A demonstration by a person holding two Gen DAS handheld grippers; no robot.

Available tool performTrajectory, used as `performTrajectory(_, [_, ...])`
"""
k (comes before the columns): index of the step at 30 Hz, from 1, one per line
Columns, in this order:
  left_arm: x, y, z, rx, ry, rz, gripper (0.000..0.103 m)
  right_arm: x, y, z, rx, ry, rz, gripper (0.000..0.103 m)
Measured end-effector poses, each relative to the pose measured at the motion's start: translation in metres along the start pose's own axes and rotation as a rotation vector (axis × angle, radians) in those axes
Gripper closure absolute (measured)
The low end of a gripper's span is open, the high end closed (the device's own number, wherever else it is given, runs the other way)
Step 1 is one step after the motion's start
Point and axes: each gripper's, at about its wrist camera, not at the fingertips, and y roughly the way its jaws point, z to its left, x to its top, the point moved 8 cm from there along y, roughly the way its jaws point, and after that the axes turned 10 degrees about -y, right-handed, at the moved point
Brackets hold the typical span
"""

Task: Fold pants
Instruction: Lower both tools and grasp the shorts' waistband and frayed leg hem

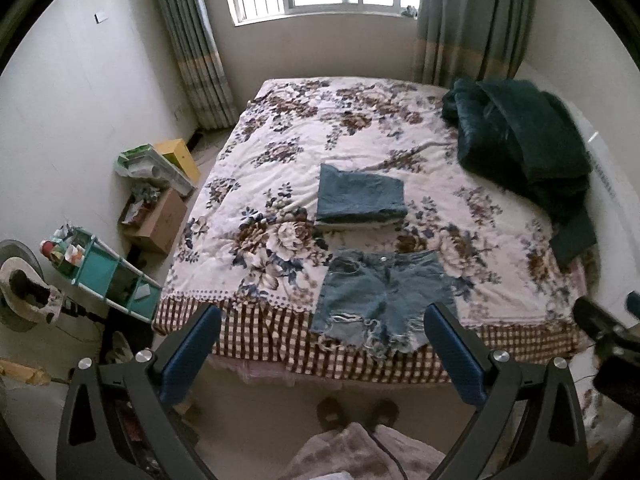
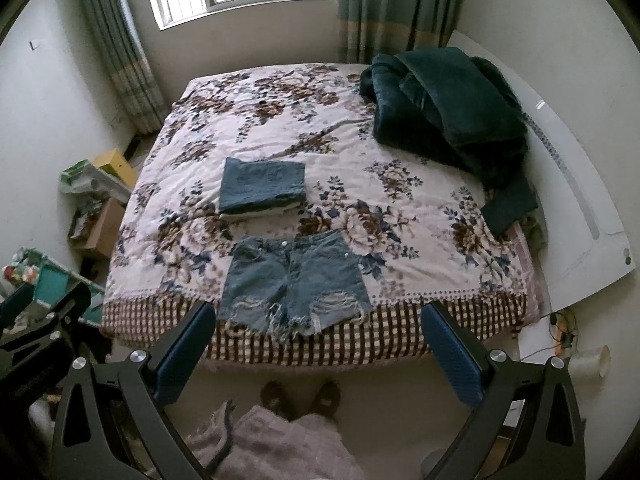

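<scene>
Light-blue denim shorts (image 1: 380,296) with frayed hems lie flat at the near edge of the bed, waistband away from me; they also show in the right wrist view (image 2: 294,284). Behind them sits a stack of folded denim garments (image 1: 360,200), also in the right wrist view (image 2: 262,188). My left gripper (image 1: 322,316) is open and empty, held high in front of the bed. My right gripper (image 2: 318,314) is open and empty too, level with the left; its body shows at the right edge of the left wrist view (image 1: 608,336).
The bed (image 1: 360,144) has a floral cover and a checked skirt. A dark green blanket (image 1: 520,140) is heaped at its far right. Boxes (image 1: 160,216) and a teal shelf (image 1: 112,276) stand on the floor at left. A white headboard (image 2: 576,184) is on the right. My feet (image 2: 300,400) stand before the bed.
</scene>
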Motion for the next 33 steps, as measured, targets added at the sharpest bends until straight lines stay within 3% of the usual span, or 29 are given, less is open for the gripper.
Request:
performTrajectory(8, [-0.015,0.105,-0.016,0.007,0.057,0.088,0.000,0.003,0.119,0.001,-0.060,-0.027,0.111,0.000])
performTrajectory(14, [-0.023,0.186,-0.047,0.064,0.066,0.168,0.000,-0.001,0.232,-0.032,-0.018,-0.005,0.219,0.000])
performTrajectory(24, [-0.053,0.330,-0.120,0.202,-0.083,0.324,0.000,0.012,0.448,-0.114,0.130,-0.104,0.416,0.000])
performTrajectory(27, [-0.075,0.383,-0.146,0.211,-0.145,0.380,0.000,0.011,0.520,-0.132,0.211,-0.136,0.471,0.008])
performTrajectory(29, [-0.100,0.417,-0.165,0.215,-0.162,0.430,0.000,0.003,0.564,-0.140,0.253,-0.173,0.518,0.039])
performTrajectory(30, [-0.112,0.433,-0.175,0.214,-0.165,0.450,0.000,-0.001,0.586,-0.142,0.277,-0.193,0.548,0.045])
performTrajectory(31, [-0.128,0.449,-0.184,0.219,-0.173,0.476,0.000,-0.005,0.598,-0.142,0.295,-0.203,0.567,0.050])
performTrajectory(33, [-0.155,0.474,-0.202,0.209,-0.202,0.514,0.000,-0.016,0.637,-0.143,0.341,-0.234,0.627,0.050])
